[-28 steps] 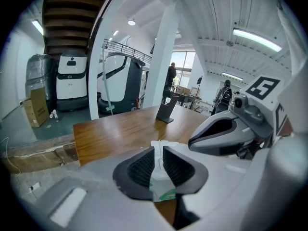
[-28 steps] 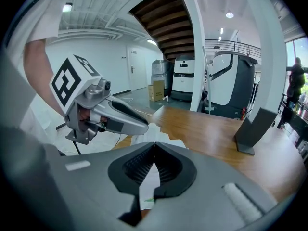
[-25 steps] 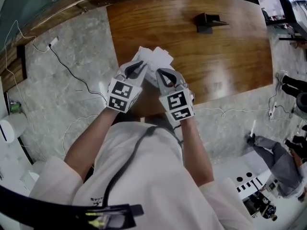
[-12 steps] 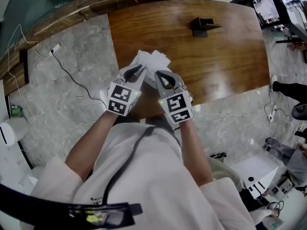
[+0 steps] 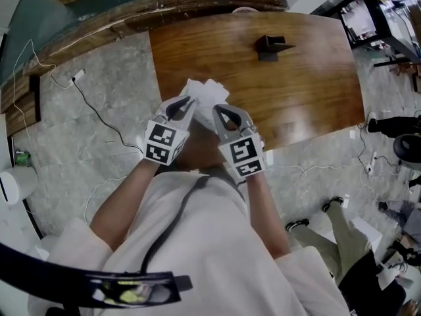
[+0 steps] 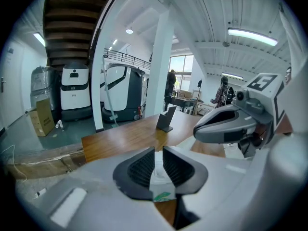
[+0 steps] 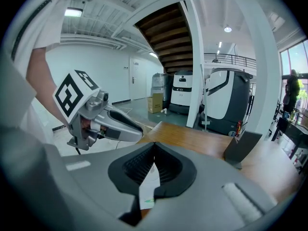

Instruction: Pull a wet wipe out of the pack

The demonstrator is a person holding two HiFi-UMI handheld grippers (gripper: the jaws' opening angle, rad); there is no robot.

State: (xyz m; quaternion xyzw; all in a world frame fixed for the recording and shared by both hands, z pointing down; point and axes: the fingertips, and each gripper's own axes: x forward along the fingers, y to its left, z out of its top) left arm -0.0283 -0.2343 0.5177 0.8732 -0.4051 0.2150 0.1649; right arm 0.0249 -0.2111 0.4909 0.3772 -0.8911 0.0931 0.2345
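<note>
A white wet wipe pack (image 5: 205, 91) hangs in the air over the near edge of the wooden table (image 5: 296, 84), held between both grippers. My left gripper (image 5: 186, 102) is shut on the pack's left side; in the left gripper view its ribbed pads (image 6: 144, 167) press on the white pack (image 6: 159, 177), which has a green mark. My right gripper (image 5: 217, 108) is shut on the pack's right side. In the right gripper view a thin white edge of the pack (image 7: 148, 189) sits pinched between the jaws. No wipe shows coming out of the pack.
A black angled stand (image 5: 270, 45) sits at the table's far side. Cables (image 5: 92, 104) trail over the marble floor at the left. Someone's legs and shoes (image 5: 329, 209) are on the floor at the right, with equipment beyond.
Both grippers have lifted a little with the pack still between them. A person at the right has walked closer.
</note>
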